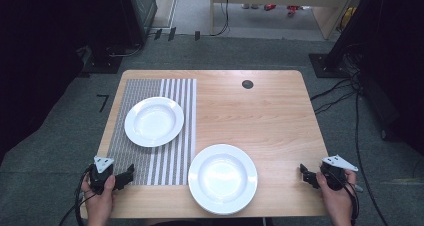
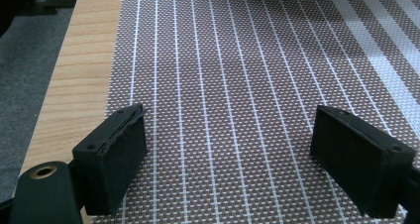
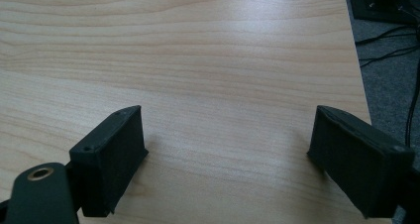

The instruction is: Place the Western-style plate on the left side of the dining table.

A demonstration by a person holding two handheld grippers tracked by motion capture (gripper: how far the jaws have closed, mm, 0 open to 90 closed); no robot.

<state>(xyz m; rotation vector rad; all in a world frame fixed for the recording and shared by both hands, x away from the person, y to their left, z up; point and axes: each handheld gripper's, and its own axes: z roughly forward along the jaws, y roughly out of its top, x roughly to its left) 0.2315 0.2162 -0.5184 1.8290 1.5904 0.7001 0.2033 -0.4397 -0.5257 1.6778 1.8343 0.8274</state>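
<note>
I hold my left gripper [image 1: 126, 175] and right gripper [image 1: 306, 172] open and empty beside the near plate [image 1: 223, 178], whose smooth rim could slip from a shallow pinch.

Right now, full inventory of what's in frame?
plates: 2, white, empty; one on the mat, one on bare wood at the table's near edge, its left rim at the mat's right edge
mat: 1, grey-and-white striped, left half of table
table: 1, light wood, dark round hole near far edge
cables: several, black, on grey floor at right
left tongs: 1, black, open, over mat's near edge
right tongs: 1, black, open, over bare wood near right edge
hands: 2, left, right, at bottom
</note>
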